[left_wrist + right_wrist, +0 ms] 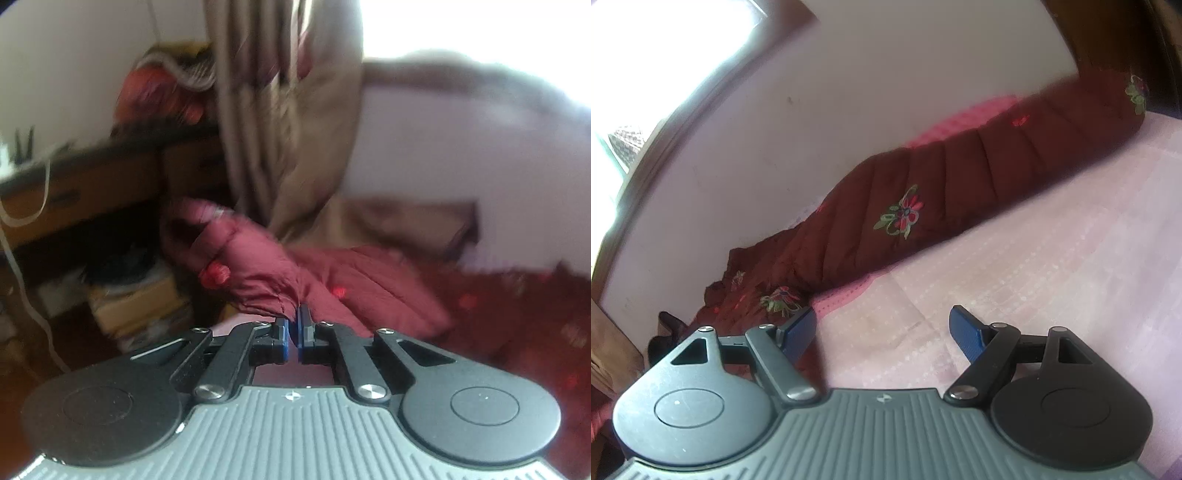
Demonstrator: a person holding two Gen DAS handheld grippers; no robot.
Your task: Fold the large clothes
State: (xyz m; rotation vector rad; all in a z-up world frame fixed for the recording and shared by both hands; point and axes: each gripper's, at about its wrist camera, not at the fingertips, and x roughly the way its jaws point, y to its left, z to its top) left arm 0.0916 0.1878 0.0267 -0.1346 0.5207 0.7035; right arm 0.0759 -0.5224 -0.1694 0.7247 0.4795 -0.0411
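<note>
Your left hand-held gripper (293,328) pinches a fold of the maroon quilted jacket (280,273), its far parts lost in blur. Your right hand-held gripper (882,334) hangs wide apart, holding nothing, over the bed's pink sheet (1052,258). Beyond it, a maroon flowered quilt (942,184) lines the bed's wall edge. A beige curtain (291,122) hangs behind the jacket, beside a cluttered desk (96,181).

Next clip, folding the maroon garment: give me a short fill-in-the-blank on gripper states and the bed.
1. The left gripper is ____ on the maroon garment.
2. The right gripper is ____, holding nothing.
3. The bedsheet under the right gripper is ____ in colour.

Missing words: shut; open; pink
</note>
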